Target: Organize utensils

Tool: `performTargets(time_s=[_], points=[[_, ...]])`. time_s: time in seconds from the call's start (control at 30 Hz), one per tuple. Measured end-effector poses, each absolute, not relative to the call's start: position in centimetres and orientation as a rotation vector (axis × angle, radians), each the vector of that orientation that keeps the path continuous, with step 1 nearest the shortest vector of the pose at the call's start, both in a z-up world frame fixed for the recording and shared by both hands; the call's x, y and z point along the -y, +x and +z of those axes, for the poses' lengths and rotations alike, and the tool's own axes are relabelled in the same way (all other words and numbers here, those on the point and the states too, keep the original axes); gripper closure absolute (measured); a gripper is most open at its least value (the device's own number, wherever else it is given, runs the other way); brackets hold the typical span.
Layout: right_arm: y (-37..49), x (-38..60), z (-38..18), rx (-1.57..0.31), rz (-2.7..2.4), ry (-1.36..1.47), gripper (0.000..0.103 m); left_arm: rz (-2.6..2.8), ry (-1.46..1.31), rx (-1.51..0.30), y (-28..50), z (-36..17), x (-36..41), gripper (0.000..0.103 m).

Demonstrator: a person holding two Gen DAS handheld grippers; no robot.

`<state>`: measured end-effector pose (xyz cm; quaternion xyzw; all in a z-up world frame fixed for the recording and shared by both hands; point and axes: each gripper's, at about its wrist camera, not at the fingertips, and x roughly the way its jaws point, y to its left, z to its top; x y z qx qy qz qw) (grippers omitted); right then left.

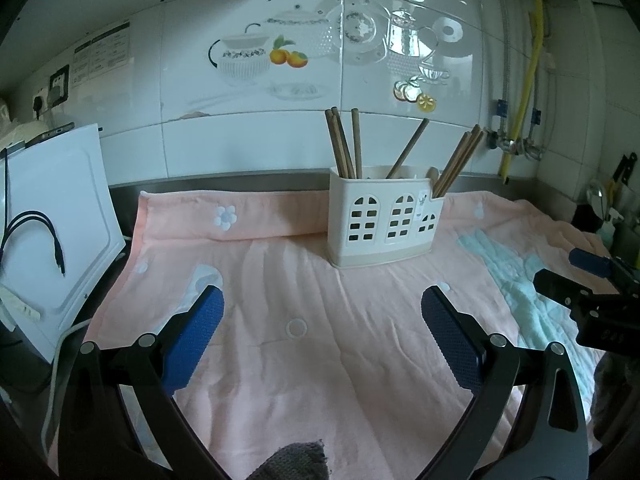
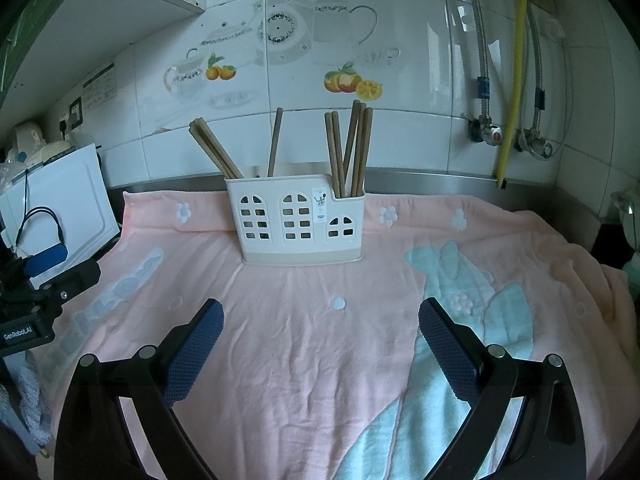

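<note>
A white utensil holder point(image 1: 384, 220) point(image 2: 300, 220) with window-shaped cutouts stands on the pink towel point(image 1: 320, 360) point(image 2: 304, 344) near the back wall. Several brown wooden chopsticks point(image 1: 342, 146) point(image 2: 352, 148) stick up from its compartments, and a pale spoon tip point(image 1: 433, 173) shows in the left wrist view. My left gripper point(image 1: 322, 328) hovers open over the towel in front of the holder, nothing between its blue pads. My right gripper point(image 2: 320, 332) is likewise open and empty, further right. Each gripper shows at the edge of the other's view.
A white board point(image 1: 60, 232) point(image 2: 68, 196) with black cables leans at the left. Tiled wall behind with yellow hose point(image 1: 528, 80) point(image 2: 516, 72) and metal valves point(image 2: 492, 134). Dark kitchen items sit at the far right point(image 1: 600, 208). A grey knitted cloth point(image 1: 296, 460) lies at the towel's near edge.
</note>
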<state>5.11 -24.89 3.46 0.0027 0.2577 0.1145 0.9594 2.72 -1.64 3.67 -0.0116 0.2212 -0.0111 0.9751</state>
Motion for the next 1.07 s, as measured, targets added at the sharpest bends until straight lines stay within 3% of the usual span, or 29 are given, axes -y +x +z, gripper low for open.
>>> performTargets(time_s=[1.07], points=[[5.07,24.80,2.69,-0.533,0.233,0.004,0.008,0.017,0.007,-0.438,2.89,3.22,1.33,0.005]])
